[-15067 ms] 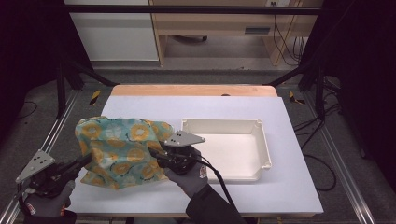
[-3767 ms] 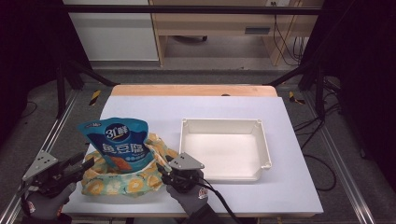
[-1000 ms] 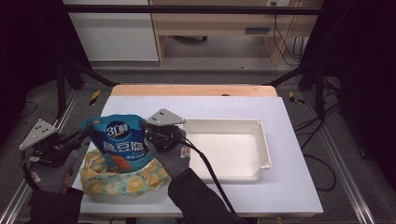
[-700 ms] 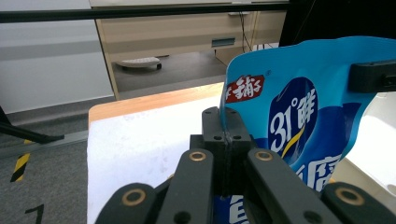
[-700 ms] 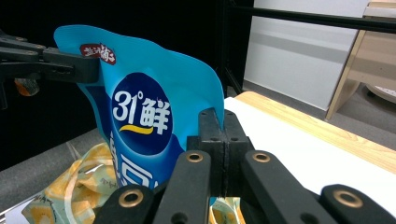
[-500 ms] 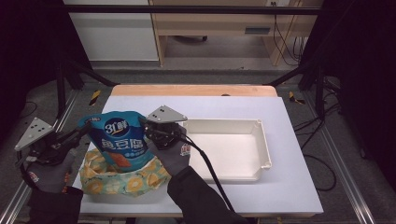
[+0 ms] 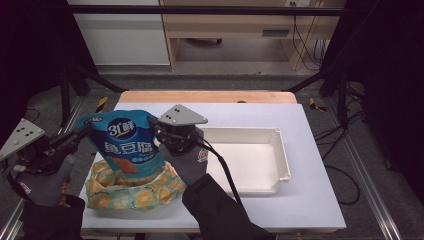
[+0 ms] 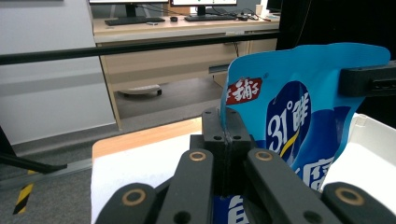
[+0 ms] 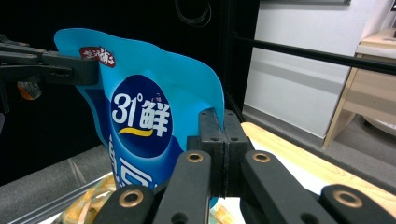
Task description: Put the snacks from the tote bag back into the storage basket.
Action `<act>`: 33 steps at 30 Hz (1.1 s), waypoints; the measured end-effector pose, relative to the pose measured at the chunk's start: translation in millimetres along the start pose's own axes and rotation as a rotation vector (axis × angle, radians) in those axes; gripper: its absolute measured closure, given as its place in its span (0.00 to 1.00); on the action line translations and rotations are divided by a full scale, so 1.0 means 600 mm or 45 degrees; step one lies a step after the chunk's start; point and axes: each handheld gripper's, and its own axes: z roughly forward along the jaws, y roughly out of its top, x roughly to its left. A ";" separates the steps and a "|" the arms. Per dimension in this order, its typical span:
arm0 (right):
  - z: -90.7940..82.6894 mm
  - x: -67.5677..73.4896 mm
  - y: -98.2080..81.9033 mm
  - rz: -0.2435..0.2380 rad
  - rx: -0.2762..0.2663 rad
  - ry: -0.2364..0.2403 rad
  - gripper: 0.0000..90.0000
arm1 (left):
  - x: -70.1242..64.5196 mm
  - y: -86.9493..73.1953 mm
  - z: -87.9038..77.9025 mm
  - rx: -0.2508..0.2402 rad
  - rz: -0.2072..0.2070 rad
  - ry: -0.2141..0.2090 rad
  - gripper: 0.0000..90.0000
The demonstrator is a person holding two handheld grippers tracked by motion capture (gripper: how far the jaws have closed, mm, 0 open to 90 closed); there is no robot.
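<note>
Over the table's near left: my blue pouch (image 7: 126, 150), lower end hidden in the patterned bag (image 7: 135, 192).
Left tongs (image 8: 223, 140): clamped on its left edge.
Right tongs (image 9: 223, 140): clamped on its right edge.

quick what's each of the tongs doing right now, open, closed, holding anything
Left tongs: closed on the left top edge of the blue snack pouch.
Right tongs: closed on the pouch's right top edge.

Left gripper (image 7: 82, 131) raised at the near left, jaws clamped together, pointing right. Right gripper (image 7: 155, 126) raised left of centre, jaws clamped, pointing left. Both gloved forearms enter from the near edge.
</note>
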 end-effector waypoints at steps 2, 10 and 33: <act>-0.006 -0.002 0.007 0.002 -0.006 0.003 1.00 | -0.004 0.009 -0.001 0.005 0.009 -0.002 1.00; -0.034 -0.013 0.029 -0.005 -0.028 0.004 1.00 | -0.024 0.036 0.000 -0.019 0.013 -0.021 1.00; -0.121 -0.059 0.057 -0.026 -0.062 -0.070 1.00 | -0.097 0.082 0.032 -0.052 0.055 -0.112 1.00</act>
